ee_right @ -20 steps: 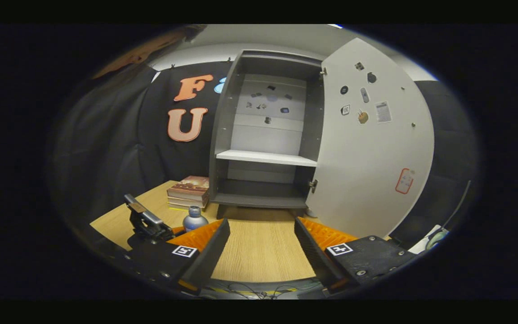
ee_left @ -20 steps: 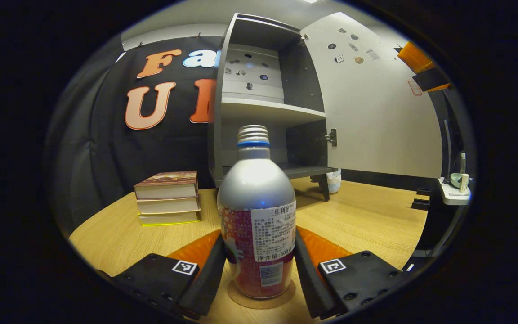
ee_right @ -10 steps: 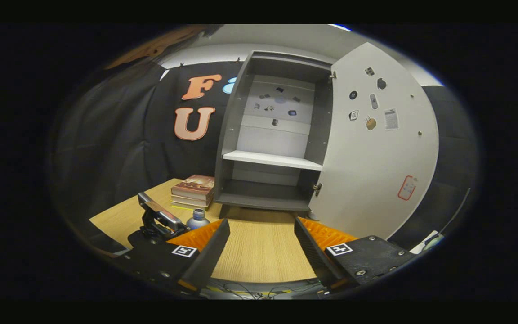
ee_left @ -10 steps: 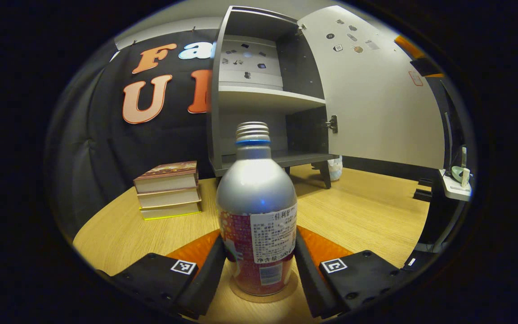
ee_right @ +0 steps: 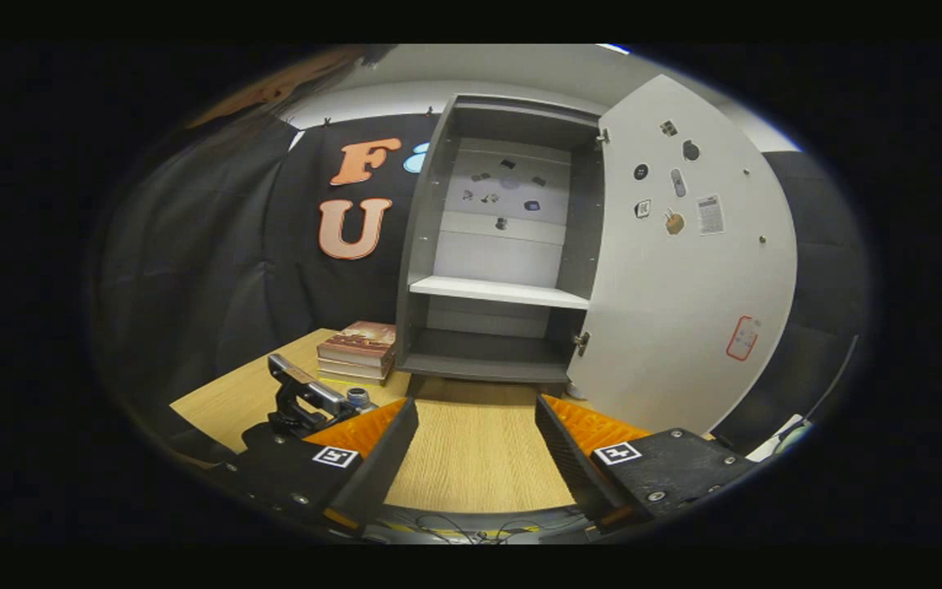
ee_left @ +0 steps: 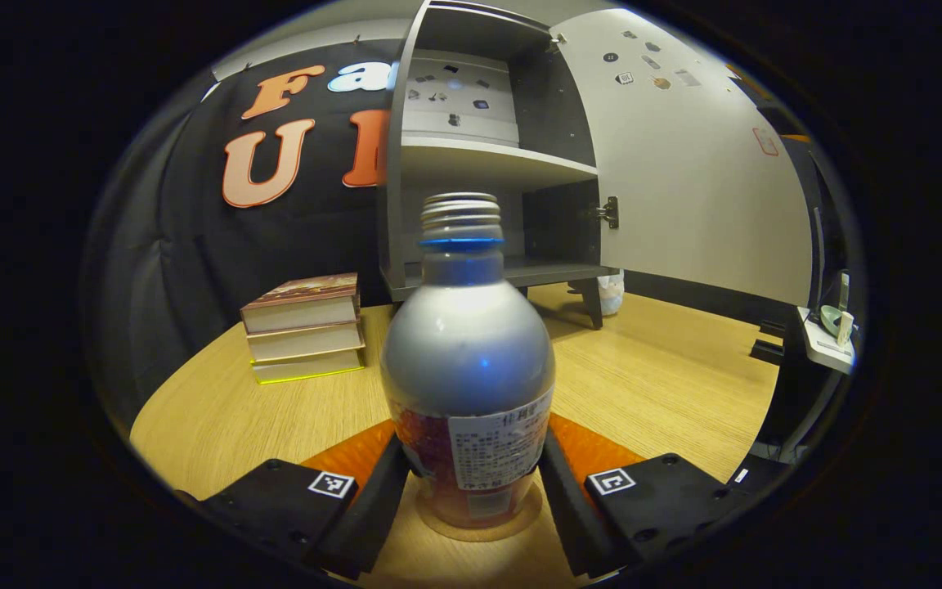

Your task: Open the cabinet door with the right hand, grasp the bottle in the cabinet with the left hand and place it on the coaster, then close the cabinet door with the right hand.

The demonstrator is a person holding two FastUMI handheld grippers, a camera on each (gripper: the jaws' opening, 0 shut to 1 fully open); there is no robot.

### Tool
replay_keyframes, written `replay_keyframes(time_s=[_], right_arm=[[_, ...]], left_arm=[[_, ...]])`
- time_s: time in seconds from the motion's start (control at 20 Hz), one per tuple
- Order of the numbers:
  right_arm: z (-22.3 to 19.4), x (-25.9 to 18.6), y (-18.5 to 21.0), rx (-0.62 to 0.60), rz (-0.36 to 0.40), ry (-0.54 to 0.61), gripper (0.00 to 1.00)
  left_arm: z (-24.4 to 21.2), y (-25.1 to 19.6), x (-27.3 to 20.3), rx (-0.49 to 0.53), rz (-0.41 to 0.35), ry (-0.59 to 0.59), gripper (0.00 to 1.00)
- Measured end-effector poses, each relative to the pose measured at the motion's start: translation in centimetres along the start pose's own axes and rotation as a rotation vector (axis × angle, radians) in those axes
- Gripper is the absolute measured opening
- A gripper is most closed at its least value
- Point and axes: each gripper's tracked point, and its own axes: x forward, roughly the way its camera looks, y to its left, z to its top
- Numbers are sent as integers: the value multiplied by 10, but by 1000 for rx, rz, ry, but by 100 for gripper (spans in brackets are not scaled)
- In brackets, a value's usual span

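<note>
The left gripper (ee_left: 471,491) has its two fingers pressed against the sides of the aluminium bottle (ee_left: 468,368), which stands upright on the round coaster (ee_left: 479,523), out in front of the cabinet (ee_left: 471,147). I'd judge the risk lies in letting go: if the fingers drag or pull back crooked, the tall bottle could tip or slide off the coaster. The right gripper (ee_right: 475,446) hangs empty, fingers spread apart, facing the cabinet, whose white door (ee_right: 684,270) stands wide open; swinging it shut carelessly could jolt the cabinet. A wooden table (ee_left: 667,384) carries everything, with a stack of books (ee_left: 303,327) just left of the cabinet and black cloth hung behind it
</note>
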Motion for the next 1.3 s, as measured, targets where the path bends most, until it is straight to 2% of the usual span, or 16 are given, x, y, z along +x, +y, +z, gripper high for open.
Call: replay_keyframes(time_s=[0.3,0.5,0.7,0.9,1.0,1.15,1.2,1.25,1.3], right_arm=[[16,-3,2,-2,-20,-19,89],[40,-9,-4,0,-74,-49,89],[64,-17,-17,0,-158,-83,89],[76,-23,-25,-2,-189,-86,89],[88,-22,-37,-19,-201,-105,89],[108,-23,-58,-26,-192,-153,89],[113,-22,-66,-28,-187,-166,94],[117,-24,-75,-29,-182,-175,89],[120,-24,-84,-31,-177,-179,89]], left_arm=[[34,0,6,16,-21,-59,93],[76,6,13,-3,-39,-114,93],[131,14,14,-65,-64,-159,94],[172,18,5,-77,-79,-157,94],[189,21,-4,-69,-70,-154,93],[208,27,-19,-53,-18,-149,93],[216,29,-25,-49,6,-158,93],[224,31,-30,-48,32,-171,93],[230,31,-36,-48,52,-178,93]])
